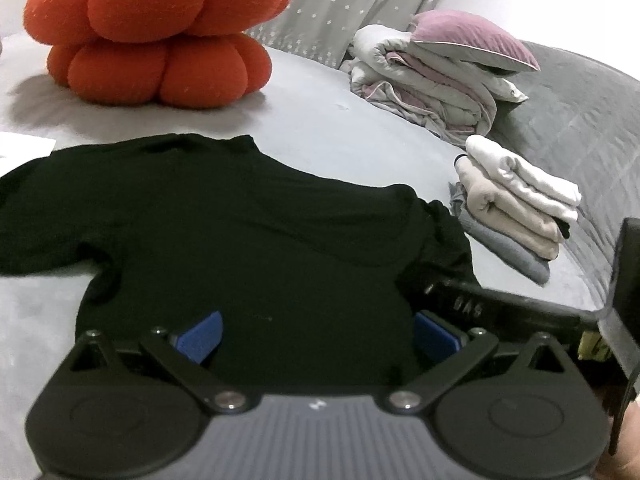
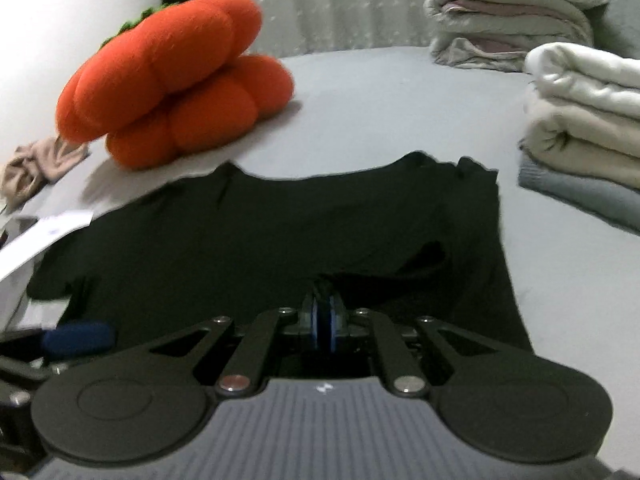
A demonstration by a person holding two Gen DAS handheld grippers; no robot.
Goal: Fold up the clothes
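A black shirt (image 1: 240, 232) lies spread flat on the grey bed (image 1: 320, 120), collar towards the far side. My left gripper (image 1: 318, 336) is open at the near hem, its blue pads wide apart with the fabric lying loose between them. The shirt's right sleeve is folded inwards (image 1: 440, 236), and one finger (image 1: 480, 306) of the right gripper reaches in there. In the right wrist view the shirt (image 2: 260, 232) fills the middle. My right gripper (image 2: 324, 316) has its pads nearly together on a raised ridge of the black fabric. A blue pad (image 2: 76, 338) of the left gripper shows at lower left.
An orange pumpkin cushion (image 1: 156, 32) sits at the far left of the bed. A stack of folded clothes (image 1: 516, 204) stands just right of the shirt, with a bedding pile and purple pillow (image 1: 448, 64) behind it. A white sheet (image 2: 44, 232) and beige cloth (image 2: 36, 164) lie left.
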